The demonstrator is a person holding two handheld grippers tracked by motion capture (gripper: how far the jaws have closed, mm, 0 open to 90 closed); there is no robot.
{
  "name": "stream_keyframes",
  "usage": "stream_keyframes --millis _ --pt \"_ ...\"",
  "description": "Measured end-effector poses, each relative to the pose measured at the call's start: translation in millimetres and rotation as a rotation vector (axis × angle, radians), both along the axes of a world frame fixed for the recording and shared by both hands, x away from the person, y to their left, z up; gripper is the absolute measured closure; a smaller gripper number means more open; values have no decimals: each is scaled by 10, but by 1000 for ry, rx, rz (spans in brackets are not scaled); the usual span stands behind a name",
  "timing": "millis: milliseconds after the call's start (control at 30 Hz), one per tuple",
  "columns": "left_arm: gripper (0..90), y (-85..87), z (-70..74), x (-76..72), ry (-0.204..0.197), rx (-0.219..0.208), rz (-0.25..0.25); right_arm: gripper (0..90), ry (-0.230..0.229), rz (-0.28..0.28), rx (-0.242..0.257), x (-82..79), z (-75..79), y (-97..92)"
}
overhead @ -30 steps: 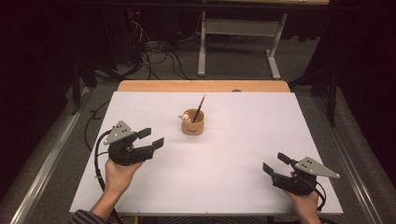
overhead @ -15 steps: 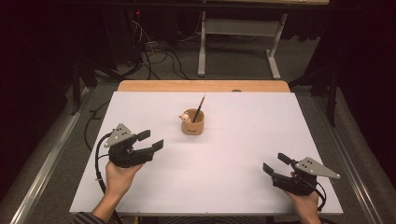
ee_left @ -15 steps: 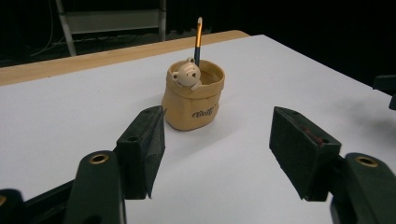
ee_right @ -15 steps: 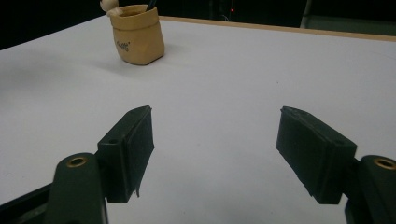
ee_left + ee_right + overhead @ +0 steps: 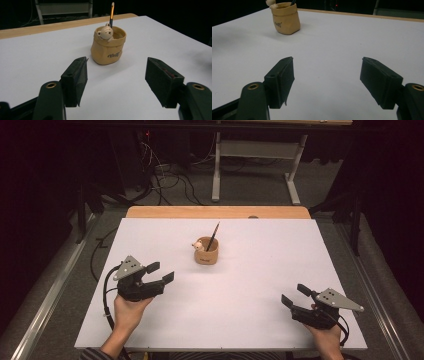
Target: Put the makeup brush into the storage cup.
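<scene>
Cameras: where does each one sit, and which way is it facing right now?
High view: above the near edge, looking forward and down; both hands, left hand-held gripper, right hand-held gripper.
Left gripper view: along its open jaws at the pen holder.
Right gripper view: along its open jaws, holder far left.
Shared: holder, pencil, white table.

This looks like a lab or test room. A white counter [image 5: 250,320] stands on grey carpet, with loose cables [image 5: 170,180] on the floor and a bare metal desk frame [image 5: 255,170] in the dark behind.
</scene>
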State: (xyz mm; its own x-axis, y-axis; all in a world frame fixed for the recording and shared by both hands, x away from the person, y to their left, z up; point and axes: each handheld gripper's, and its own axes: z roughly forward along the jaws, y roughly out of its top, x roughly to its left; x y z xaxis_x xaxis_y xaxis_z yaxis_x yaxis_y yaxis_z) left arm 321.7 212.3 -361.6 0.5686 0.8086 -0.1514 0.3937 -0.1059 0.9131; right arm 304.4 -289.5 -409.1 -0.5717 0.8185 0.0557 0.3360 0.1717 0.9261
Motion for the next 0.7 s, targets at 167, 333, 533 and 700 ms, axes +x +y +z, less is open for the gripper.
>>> stream_keyframes --millis 167,333,533,700 --pt "351 10 -49 0 2 2 9 293 0 0 2 0 1 -1" --pt "351 28 -84 9 0 -9 22 293 1 0 -2 1 0 -1" --pt "351 47 -131 24 -1 -14 43 293 2 -2 0 1 1 -5" --pt "351 49 -155 30 -3 -9 55 293 1 1 -2 2 1 -4"
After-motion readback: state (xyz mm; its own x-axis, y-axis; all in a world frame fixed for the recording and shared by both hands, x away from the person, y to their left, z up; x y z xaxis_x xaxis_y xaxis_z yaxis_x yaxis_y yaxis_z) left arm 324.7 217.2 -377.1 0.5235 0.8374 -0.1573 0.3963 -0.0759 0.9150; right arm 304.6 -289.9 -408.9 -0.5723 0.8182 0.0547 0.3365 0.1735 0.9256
